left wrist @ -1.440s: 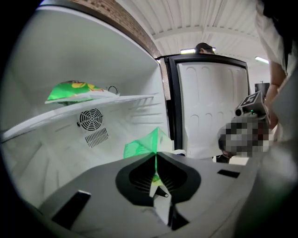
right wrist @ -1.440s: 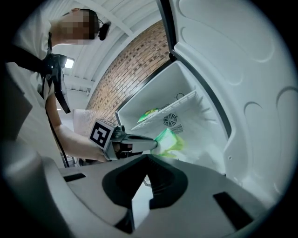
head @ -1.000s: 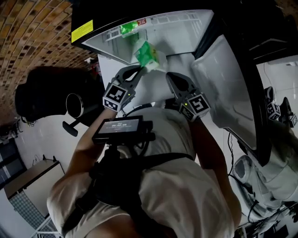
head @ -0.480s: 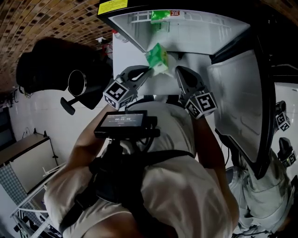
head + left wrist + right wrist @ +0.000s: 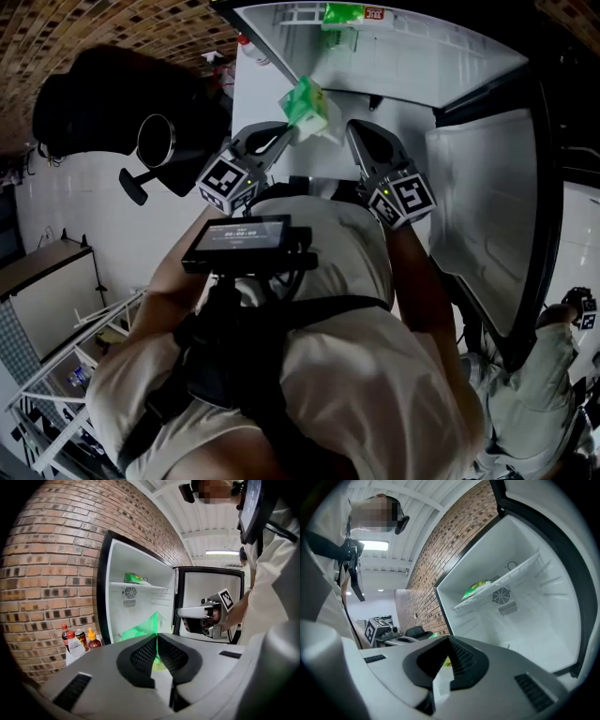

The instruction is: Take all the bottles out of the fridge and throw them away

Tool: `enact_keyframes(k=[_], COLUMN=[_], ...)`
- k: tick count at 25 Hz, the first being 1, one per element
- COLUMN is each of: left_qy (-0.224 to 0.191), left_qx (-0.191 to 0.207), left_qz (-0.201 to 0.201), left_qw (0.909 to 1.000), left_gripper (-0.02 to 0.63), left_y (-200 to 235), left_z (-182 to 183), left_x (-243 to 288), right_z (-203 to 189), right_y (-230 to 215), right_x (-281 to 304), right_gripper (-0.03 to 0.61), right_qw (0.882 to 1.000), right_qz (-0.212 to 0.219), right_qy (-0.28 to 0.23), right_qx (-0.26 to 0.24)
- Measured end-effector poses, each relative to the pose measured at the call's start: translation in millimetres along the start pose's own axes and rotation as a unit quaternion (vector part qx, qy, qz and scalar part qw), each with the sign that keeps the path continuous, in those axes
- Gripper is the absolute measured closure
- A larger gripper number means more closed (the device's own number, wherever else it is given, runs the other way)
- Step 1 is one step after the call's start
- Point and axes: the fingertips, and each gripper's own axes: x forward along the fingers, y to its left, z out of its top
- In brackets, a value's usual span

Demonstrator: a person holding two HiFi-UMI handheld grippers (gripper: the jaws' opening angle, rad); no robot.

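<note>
My left gripper [image 5: 286,131] is shut on a crumpled green bottle [image 5: 305,105], held up in front of the open fridge [image 5: 422,56]. In the left gripper view the bottle [image 5: 140,630] sticks out past the closed tips of that gripper [image 5: 157,637]. Just to its right, my right gripper [image 5: 354,127] has its jaws together and nothing in them; the right gripper view shows its tips [image 5: 449,639] meeting. A second green bottle [image 5: 342,12] lies on the fridge's upper shelf [image 5: 476,588].
The fridge door [image 5: 478,206] stands open at the right. Several sauce bottles [image 5: 77,641] stand by the brick wall, left of the fridge. A black round-backed object [image 5: 112,103] is at the left and a white wire rack [image 5: 56,403] at the lower left.
The left gripper has drawn the green bottle back out of the fridge, and the right gripper has moved with it. The fridge now sits higher in the head view.
</note>
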Motion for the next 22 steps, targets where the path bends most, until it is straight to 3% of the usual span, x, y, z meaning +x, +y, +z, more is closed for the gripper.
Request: enact_keyframes(k=[4, 8, 14, 22], left_qy=[-0.004, -0.003, -0.023, -0.043], left_qx=[0.012, -0.016, -0.008, -0.035], left_qz=[0.012, 0.027, 0.036, 0.064], left_qw=[0.9998, 0.9995, 0.9991, 0.9964], left_gripper=[0.601, 0.602, 0.604, 0.603], left_y=[8.6, 13.5, 39.7, 83.6], left_z=[-3.2, -0.1, -16.1, -31.1], left_x=[-10.7, -29.4, -58.8, -124.5], right_z=[-2.9, -4.8, -17.5, -26.5], right_y=[13.3, 26.3, 48.2, 108.8], right_x=[8.7, 21.3, 50.8, 108.4], right_gripper=[0.574, 0.574, 0.574, 0.574], right_qw=[1.0, 1.0, 0.999, 0.996], right_qz=[0.023, 0.026, 0.036, 0.057], right_qy=[0.014, 0.006, 0.025, 0.044], right_qx=[-0.004, -0.011, -0.019, -0.047])
